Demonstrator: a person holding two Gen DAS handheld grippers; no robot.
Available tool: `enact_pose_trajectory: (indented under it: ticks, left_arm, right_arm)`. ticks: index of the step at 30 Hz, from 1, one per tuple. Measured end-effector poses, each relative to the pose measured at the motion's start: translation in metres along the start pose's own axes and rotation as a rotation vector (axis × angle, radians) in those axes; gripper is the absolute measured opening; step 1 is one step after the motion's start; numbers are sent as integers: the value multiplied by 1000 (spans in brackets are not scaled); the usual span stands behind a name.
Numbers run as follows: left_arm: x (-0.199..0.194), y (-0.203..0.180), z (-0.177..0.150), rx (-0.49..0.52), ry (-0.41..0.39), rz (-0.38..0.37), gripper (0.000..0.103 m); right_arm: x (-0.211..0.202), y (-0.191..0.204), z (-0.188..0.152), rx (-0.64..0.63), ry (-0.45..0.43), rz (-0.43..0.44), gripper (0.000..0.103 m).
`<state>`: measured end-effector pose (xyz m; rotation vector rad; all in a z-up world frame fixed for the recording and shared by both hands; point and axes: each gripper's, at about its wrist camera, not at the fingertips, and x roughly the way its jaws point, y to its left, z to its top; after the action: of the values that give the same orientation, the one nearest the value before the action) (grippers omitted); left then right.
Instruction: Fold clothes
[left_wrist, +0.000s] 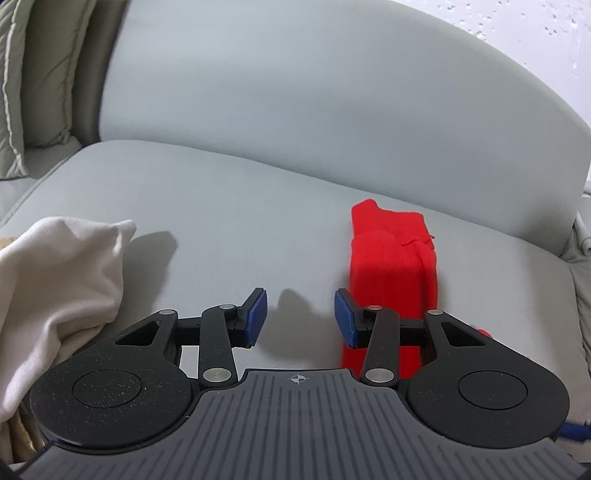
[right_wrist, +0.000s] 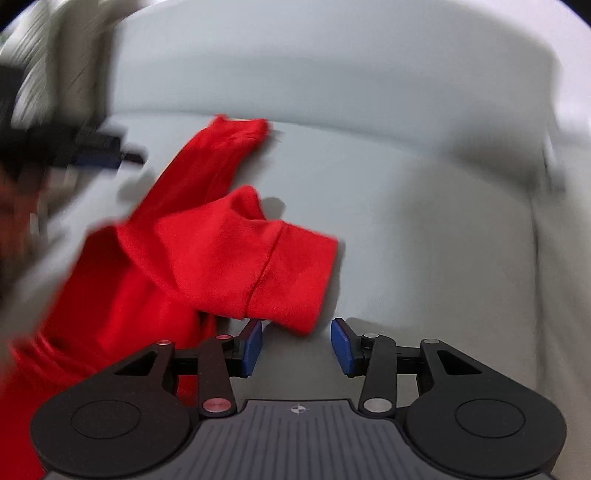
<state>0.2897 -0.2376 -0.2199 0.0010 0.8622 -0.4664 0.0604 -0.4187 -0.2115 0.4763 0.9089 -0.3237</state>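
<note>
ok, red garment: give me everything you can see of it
The red garment is bright red soft knit, lying loosely on the grey sofa seat. The right wrist view shows a sleeve with a seamed cuff doubled over toward the right tool; the cuff's corner hangs at the open pads, ungripped. In the left wrist view it looks like a narrow folded strip beside the open left tool.

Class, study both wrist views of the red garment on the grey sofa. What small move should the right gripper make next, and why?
Probably ease the right gripper forward so its open jaws straddle the cuff of the red garment, then close. The cuff's hemmed end lies loose on the sofa seat just ahead of the blue pads, which hold nothing. The left gripper is open and empty too, beside the garment.
</note>
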Motion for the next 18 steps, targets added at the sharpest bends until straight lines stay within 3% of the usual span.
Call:
enact_pose_trajectory:
  ticks: [4,8,10,12,14,16,18]
  left_arm:
    - [0,0,-1,-3,4,-3,46]
    - [-2,0,0,1,-4,-3,46]
    - [-2,2,0,-10,-8,1,46]
    - [-1,4,1,-19,-8,6,46]
    - [-2,6,2,-31,-10,10,46]
    - [-2,9,3,-44,-12,12,46]
    - [-4,12,4,-56,-16,8,46]
  right_arm:
    - [7,-37,-10,438,23,133,43]
    - [21,-66,-21,734,-44,222,42]
    - [25,-69,-23,780,-57,239,37]
    - [27,-68,-23,787,-58,233,19]
    - [23,-64,-22,774,-73,211,9]
    - [17,-60,-21,758,-89,194,7]
    - [-6,-44,-4,668,-167,159,6]
